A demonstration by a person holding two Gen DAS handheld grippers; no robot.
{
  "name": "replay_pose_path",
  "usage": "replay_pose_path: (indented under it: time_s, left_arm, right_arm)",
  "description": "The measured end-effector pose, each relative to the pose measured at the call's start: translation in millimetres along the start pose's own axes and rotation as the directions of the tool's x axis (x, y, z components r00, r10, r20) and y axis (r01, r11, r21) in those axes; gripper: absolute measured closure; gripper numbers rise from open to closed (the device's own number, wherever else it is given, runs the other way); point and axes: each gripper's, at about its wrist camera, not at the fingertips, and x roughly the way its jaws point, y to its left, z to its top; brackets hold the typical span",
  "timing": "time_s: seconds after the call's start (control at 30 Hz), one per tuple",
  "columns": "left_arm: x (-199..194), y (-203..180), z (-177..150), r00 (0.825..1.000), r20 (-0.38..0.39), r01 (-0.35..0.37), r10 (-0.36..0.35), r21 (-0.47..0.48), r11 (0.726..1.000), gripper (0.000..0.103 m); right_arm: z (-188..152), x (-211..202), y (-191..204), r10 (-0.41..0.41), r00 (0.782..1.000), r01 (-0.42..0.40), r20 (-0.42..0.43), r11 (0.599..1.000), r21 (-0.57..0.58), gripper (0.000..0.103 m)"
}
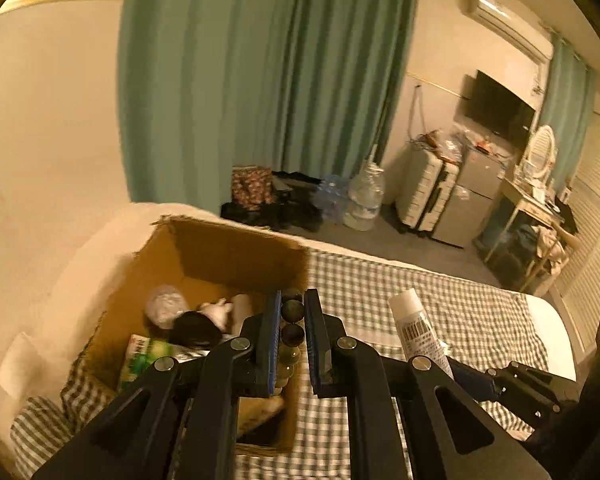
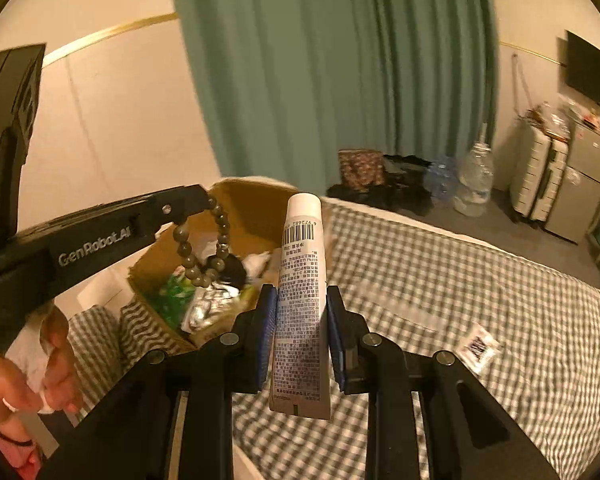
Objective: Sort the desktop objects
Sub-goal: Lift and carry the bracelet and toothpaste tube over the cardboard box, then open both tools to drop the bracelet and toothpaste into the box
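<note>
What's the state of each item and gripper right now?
Left gripper: shut on bead bracelet.
Bead bracelet: hanging from the left gripper, over the box.
Right gripper: shut on tube.
Tube: gripped mid-body, cap on, cap end pointing away.
Cardboard box: flaps open, items inside.
White packet: lying flat on the checkered cover.

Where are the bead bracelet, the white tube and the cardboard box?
Bead bracelet [image 2: 204, 254]: right wrist view, on a lower bead of the hanging loop.
White tube [image 2: 302, 280]: right wrist view, on its printed body between the fingers.
Cardboard box [image 1: 236, 256]: left wrist view, on its inner back wall.
</note>
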Motion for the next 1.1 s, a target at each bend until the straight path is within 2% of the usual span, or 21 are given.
replay_pose_path:
  time_s: [0.2, 0.4, 0.47, 0.53, 0.57, 0.6, 0.63, 0.77, 0.9, 0.93, 0.97, 1.0, 1.1]
  left_arm:
    - [21, 40, -5, 0.998, -0.038, -0.042, 0.040, -0.037, 0.998, 0.092]
    - [44, 75, -13, 0.995, -0.081, -0.066, 0.060, -0.073, 0.995, 0.092]
    - [49, 85, -14, 0.993, -0.097, -0.072, 0.064, -0.087, 0.994, 0.089]
    - [54, 89, -15, 0.990, -0.122, -0.088, 0.077, -0.084, 0.993, 0.071]
    - [56, 92, -16, 0.988, -0.131, -0.089, 0.078, -0.078, 0.993, 0.044]
    - [55, 94, -17, 0.988, -0.125, -0.096, 0.085, -0.080, 0.992, 0.026]
    - [53, 95, -18, 0.989, -0.116, -0.107, 0.096, -0.086, 0.991, 0.023]
    - [49, 103, -19, 0.985, -0.113, -0.145, 0.134, -0.104, 0.984, 0.022]
    - [44, 107, -20, 0.978, -0.107, -0.192, 0.181, -0.109, 0.975, 0.014]
    - [42, 108, -21, 0.977, -0.106, -0.199, 0.187, -0.115, 0.973, 0.013]
    - [41, 108, -22, 0.976, -0.107, -0.202, 0.190, -0.120, 0.972, 0.012]
    - [39, 108, -22, 0.976, -0.109, -0.203, 0.190, -0.123, 0.971, 0.012]
    - [37, 103, -25, 0.977, -0.108, -0.199, 0.186, -0.128, 0.972, 0.012]
  right_arm:
    - [3, 35, 28, 0.055, 0.997, -0.057, -0.052, 0.997, -0.045, 0.079]
    - [3, 68, 37, 0.077, 0.991, -0.083, -0.108, 0.995, -0.051, 0.079]
    - [4, 77, 37, 0.084, 0.989, -0.090, -0.118, 0.995, -0.045, 0.079]
    - [5, 87, 37, 0.090, 0.988, -0.095, -0.129, 0.995, -0.039, 0.079]
    - [6, 90, 35, 0.092, 0.987, -0.097, -0.130, 0.995, -0.035, 0.079]
    - [7, 94, 34, 0.095, 0.986, -0.100, -0.134, 0.995, -0.030, 0.079]
    - [9, 99, 29, 0.098, 0.985, -0.103, -0.139, 0.994, -0.028, 0.079]
    - [10, 110, 30, 0.099, 0.984, -0.105, -0.148, 0.994, -0.031, 0.079]
    - [16, 119, 33, 0.085, 0.986, -0.090, -0.141, 0.995, -0.031, 0.077]
    - [17, 117, 32, 0.071, 0.989, -0.075, -0.132, 0.997, -0.024, 0.064]
    - [16, 112, 30, 0.064, 0.991, -0.066, -0.116, 0.998, -0.012, 0.048]
    - [14, 105, 25, 0.065, 0.993, -0.065, -0.100, 0.998, -0.004, 0.043]
    - [14, 90, 17, 0.068, 0.996, -0.067, -0.065, 0.998, 0.022, 0.042]
